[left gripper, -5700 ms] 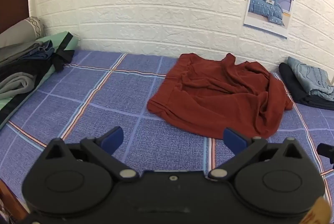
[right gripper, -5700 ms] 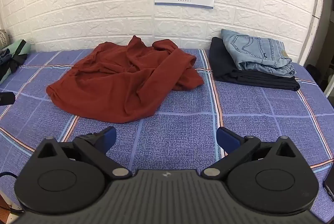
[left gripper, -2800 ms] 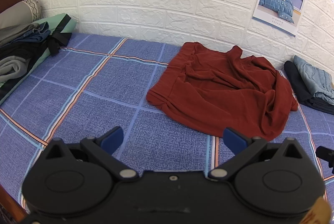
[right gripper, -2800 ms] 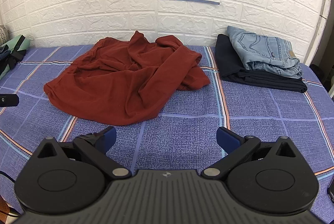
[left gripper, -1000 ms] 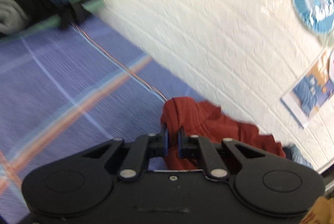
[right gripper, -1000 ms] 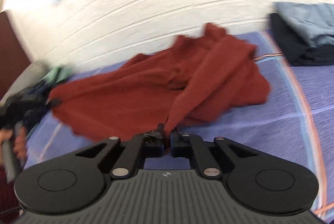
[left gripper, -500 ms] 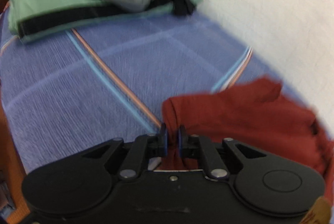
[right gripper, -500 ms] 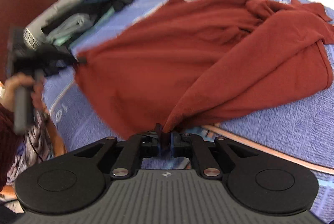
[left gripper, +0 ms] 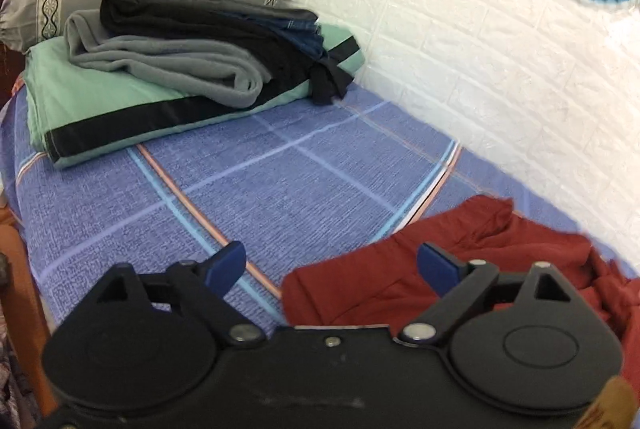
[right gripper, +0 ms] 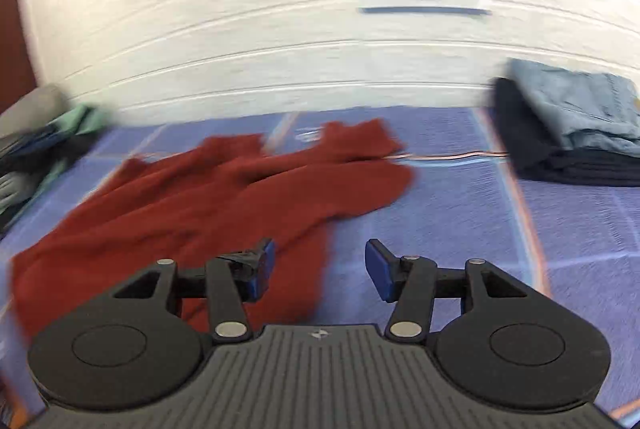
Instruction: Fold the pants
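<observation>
The rust-red pants (right gripper: 208,205) lie spread on the bed (left gripper: 280,189), rumpled but roughly flat, with their long axis running across the mattress, parallel to the white brick wall (left gripper: 480,77). From the left tool (left gripper: 332,265) they lie ahead and to its right: one end of the garment, seemingly the waistband end, sits just under and beyond the tool's right-hand pad, while bare checked bedspread fills the space to its left. From the right tool (right gripper: 318,263) the cloth lies ahead and to the left, its near edge passing under the left-hand pad, with open bedspread on the other side. So each hand sits at its own end of the garment, and neither is clearly nearer than the other; judged from this, the next grip would be taken at both ends at once.

Both tools have their jaws spread wide and hold nothing. They have just been opening: half a second earlier each was pinched on a fold of the red fabric and pulling it taut between them, and a second earlier the cloth was lifted in a peak. Now it has dropped onto the bed, stretched much longer and flatter than the heap seen several seconds ago. The right view is motion-blurred, so finer creases cannot be read.
</observation>
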### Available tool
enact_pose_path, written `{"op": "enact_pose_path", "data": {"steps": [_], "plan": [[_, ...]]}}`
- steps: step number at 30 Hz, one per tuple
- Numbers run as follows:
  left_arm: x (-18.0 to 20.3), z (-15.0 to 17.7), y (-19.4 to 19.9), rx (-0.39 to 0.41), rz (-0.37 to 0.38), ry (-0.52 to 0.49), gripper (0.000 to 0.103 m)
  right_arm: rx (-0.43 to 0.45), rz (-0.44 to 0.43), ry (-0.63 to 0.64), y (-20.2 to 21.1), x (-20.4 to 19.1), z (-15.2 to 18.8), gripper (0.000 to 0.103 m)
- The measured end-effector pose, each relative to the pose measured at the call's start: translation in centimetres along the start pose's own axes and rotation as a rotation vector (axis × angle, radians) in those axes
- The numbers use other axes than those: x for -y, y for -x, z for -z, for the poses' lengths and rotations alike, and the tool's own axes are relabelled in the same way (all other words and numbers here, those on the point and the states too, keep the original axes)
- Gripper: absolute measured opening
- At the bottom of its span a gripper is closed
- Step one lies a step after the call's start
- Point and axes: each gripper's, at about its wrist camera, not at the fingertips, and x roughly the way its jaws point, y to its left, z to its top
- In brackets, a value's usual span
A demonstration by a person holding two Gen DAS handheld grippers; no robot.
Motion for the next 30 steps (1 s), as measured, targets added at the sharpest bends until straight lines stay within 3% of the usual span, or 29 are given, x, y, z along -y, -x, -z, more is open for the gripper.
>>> {"op": "enact_pose_path", "data": {"steps": [7,13,15,17,18,19,23,26,30], "plan": [[-1.7,1.9,-0.9,-0.079,-0.042,0.090,0.093,-0.031,0.017,-0.148,-8.0,5.4,-2.4,0.085],[-1.8,2.1,-2.9,-0.114,-0.054,0.106,0.093,-0.052,0.035,-0.200,-11.9,6.0,-4.2,0.083],[-1.7,2.2,-3.3,-0.125,-0.049,0.107,0.088,-0.065,0.035,-0.219,-12.9,5.9,-4.1,0.065],[-1.5,2.6,-3.5,-0.129,-0.036,0.095,0.075,-0.061,0.035,-0.222,-12.9,5.8,-3.9,0.006],[-1.4,2.5,-3.9,-0.129,-0.028,0.086,0.063,-0.064,0.041,-0.231,-12.7,5.8,-3.9,0.006],[-1.2,2.6,-4.0,-0.129,-0.022,0.076,0.049,-0.054,0.037,-0.243,-12.0,5.9,-4.0,0.006],[-1.5,2.3,-4.4,-0.125,-0.009,0.094,0.018,0.043,0.007,-0.237,-5.7,6.6,-4.7,0.005],[-1.9,1.9,-4.4,-0.130,0.010,0.112,0.015,0.107,0.040,-0.209,0.7,8.1,-4.7,0.005],[-2.4,1.8,-4.0,-0.128,0.031,0.138,0.021,0.150,0.188,-0.255,9.5,11.6,-2.5,0.005]]}}
